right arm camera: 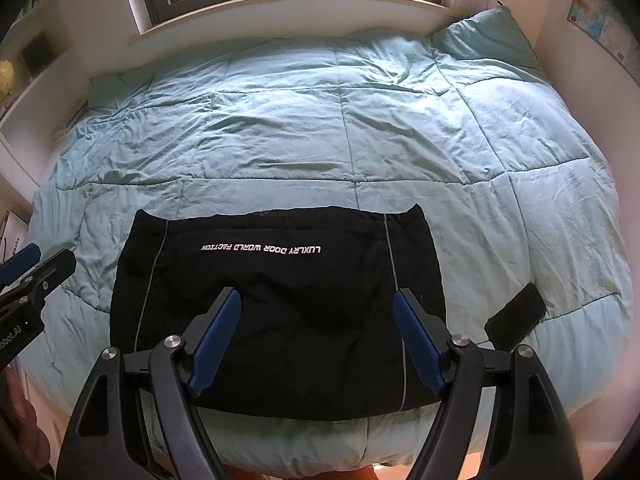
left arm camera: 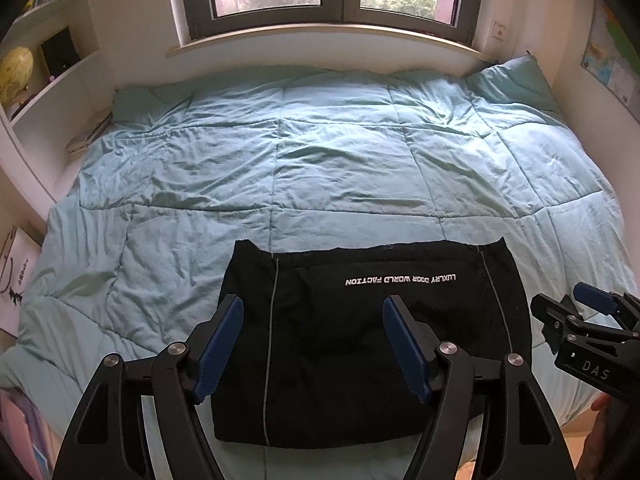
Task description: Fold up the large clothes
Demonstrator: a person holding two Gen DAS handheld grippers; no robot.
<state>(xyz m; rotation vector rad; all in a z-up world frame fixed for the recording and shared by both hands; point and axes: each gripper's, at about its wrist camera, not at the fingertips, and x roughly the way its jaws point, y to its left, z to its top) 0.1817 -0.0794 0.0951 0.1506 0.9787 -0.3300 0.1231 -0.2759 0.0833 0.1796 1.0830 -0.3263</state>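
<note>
A black garment (left arm camera: 360, 340) with white lettering and thin grey piping lies folded into a flat rectangle near the front edge of the bed. My left gripper (left arm camera: 312, 304) hovers above its left half, jaws wide apart, nothing between the blue pads. In the right wrist view the same garment (right arm camera: 280, 300) lies flat, and my right gripper (right arm camera: 316, 300) hangs over its near middle, also open and empty. Each gripper shows at the edge of the other's view: the right gripper (left arm camera: 576, 312) at the right edge, the left gripper (right arm camera: 36, 268) at the left edge.
A light teal quilt (left arm camera: 320, 160) covers the whole bed. A dark phone (right arm camera: 516, 316) lies on the quilt right of the garment. A pillow (left arm camera: 512, 80) leans at the far right corner. White shelves with a globe (left arm camera: 16, 72) stand left; a window is behind.
</note>
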